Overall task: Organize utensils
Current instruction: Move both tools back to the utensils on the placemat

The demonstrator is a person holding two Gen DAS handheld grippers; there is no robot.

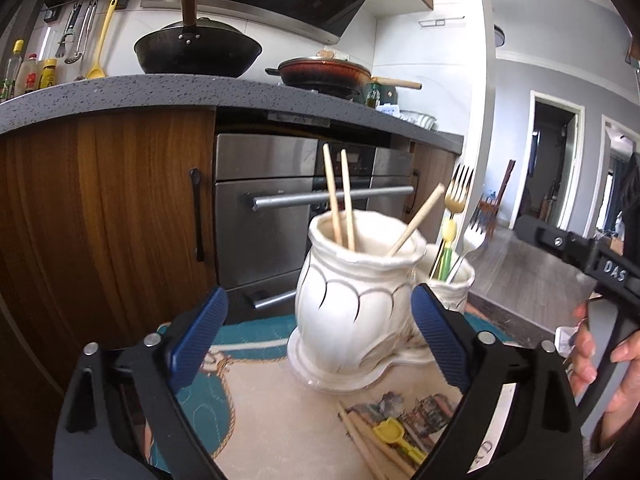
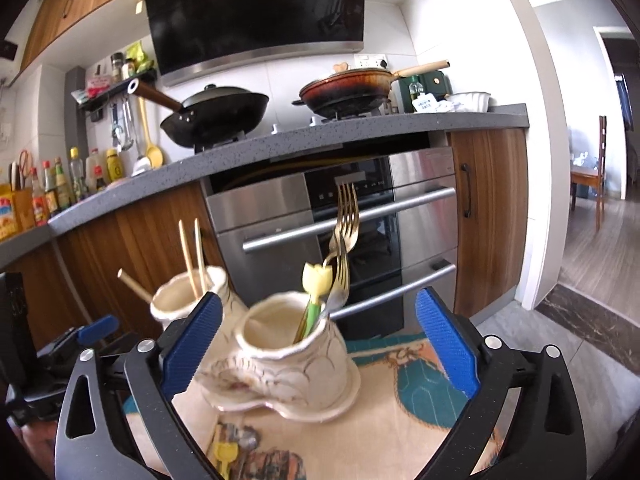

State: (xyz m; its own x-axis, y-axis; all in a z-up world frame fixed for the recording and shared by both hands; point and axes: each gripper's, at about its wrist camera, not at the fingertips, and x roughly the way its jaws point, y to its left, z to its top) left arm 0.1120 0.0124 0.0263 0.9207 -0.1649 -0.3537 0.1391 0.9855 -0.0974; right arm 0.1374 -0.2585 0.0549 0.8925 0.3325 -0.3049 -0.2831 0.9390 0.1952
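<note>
Chopsticks (image 1: 338, 196) stand in the nearer white jar (image 1: 356, 304) at the centre of the left wrist view: two upright at its left rim, a third leaning right. Just behind it to the right, a second jar (image 1: 450, 276) holds forks (image 1: 458, 192) and a yellow-topped green utensil (image 1: 448, 240); in the right wrist view that jar sits centre frame with the forks rising above it. Both jars rest on a patterned mat (image 1: 256, 400). At the bottom of the left view, more loose chopsticks (image 1: 372, 444) and a small yellow utensil (image 1: 400, 438) lie on the mat, not yet sorted.

The left hand-held gripper (image 1: 320, 336) is released, jaws wide and empty, the chopstick jar between but clear of the pads. The right hand-held gripper (image 2: 320, 340) is likewise spread and empty in front of the fork jar. A hand (image 1: 600, 360) at the right edge of the left view holds the right tool.

The step in hand seems to be fetching the next loose piece. To do it well, pull back from the jars without knocking them, drop toward the loose chopsticks, close across a single stick near its middle, and lift it clear before tipping it into the matching jar.

Behind, a grey counter (image 1: 200, 92) carries a wok (image 1: 198, 54).
</note>
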